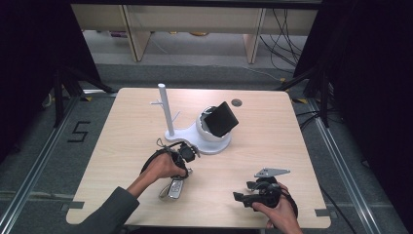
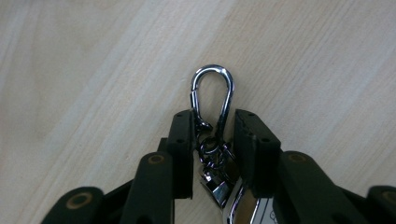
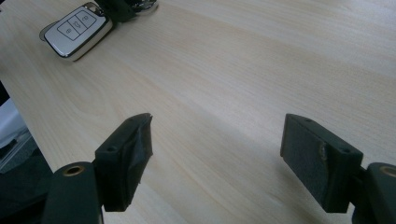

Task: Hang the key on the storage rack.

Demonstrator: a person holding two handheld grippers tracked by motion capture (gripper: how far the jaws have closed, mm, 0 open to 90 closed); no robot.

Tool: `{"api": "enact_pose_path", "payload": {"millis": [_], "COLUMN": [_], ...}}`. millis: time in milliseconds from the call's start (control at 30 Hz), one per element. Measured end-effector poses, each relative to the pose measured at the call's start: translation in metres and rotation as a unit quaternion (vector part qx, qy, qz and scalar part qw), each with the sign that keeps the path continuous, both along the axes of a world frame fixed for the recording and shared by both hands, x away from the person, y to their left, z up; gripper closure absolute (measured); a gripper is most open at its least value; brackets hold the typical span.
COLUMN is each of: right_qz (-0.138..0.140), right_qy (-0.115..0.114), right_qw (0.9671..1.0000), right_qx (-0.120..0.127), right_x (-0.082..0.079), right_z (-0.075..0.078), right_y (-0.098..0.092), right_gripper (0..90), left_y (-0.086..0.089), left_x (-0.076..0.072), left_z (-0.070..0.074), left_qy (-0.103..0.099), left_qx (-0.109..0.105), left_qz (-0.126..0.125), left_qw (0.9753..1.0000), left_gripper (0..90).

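A silver car key fob (image 1: 176, 188) lies on the wooden table (image 1: 272, 126) near its front, and shows with its buttons up in the right gripper view (image 3: 77, 30). A chrome carabiner (image 2: 213, 91) is joined to it by small rings. My left gripper (image 2: 214, 122) is shut on the lower part of that carabiner, one jaw against each side. In the high view the left gripper (image 1: 182, 171) sits just above the fob. My right gripper (image 1: 239, 199) rests near the front right, open and with nothing between its jaws (image 3: 217, 154).
A white stand (image 1: 214, 142) with an upright pole (image 1: 164, 109) and small pegs sits mid-table. A tilted black box (image 1: 221, 118) rests in its round base. A dark round grommet (image 1: 236, 102) is set in the far edge. Bare wood lies between the two grippers.
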State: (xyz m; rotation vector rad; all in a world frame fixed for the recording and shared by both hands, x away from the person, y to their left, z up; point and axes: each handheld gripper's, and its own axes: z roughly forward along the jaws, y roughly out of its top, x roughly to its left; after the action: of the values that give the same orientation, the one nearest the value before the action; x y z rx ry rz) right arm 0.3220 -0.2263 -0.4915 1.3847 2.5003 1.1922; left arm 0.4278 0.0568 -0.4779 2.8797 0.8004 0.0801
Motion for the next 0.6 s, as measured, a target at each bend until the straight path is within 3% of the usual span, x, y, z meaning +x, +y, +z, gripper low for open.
{"api": "enact_pose_path", "payload": {"millis": [167,200,400,467,500,533,600], "right_qz": [-0.003,0.002,0.003,0.006,0.007,-0.002,-0.002], "right_qy": [0.007,0.0,0.007,-0.002,-0.001,0.011,0.012], "right_qw": [1.0,1.0,1.0,1.0,1.0,0.9999,0.9999], "right_qx": [0.002,0.001,0.005,-0.001,0.001,0.002,0.001], "right_x": [-0.001,0.0,0.0,0.001,0.0,-0.001,-0.001], "right_z": [0.0,0.0,0.0,-0.001,-0.001,0.0,0.0], "right_y": [0.001,0.0,0.001,0.0,0.0,0.002,0.002], "right_gripper": [25.9,25.9,26.1,26.1,26.1,26.1,26.1], "left_y": [-0.007,-0.007,-0.007,-0.009,-0.009,-0.01,-0.012], "left_x": [0.001,0.002,0.005,0.006,0.008,0.007,0.006], "left_z": [0.0,0.001,0.0,0.0,0.001,0.0,0.0], "left_qy": [0.007,0.01,0.02,0.029,0.027,0.027,0.026], "left_qx": [0.02,0.027,0.02,0.023,0.033,0.03,0.041], "left_qz": [-0.019,-0.029,-0.034,-0.038,-0.053,-0.048,-0.059], "left_qw": [0.9996,0.9992,0.999,0.9986,0.9977,0.998,0.9971], "left_gripper": [72.3,72.3,72.0,72.0,71.9,72.0,72.3]}}
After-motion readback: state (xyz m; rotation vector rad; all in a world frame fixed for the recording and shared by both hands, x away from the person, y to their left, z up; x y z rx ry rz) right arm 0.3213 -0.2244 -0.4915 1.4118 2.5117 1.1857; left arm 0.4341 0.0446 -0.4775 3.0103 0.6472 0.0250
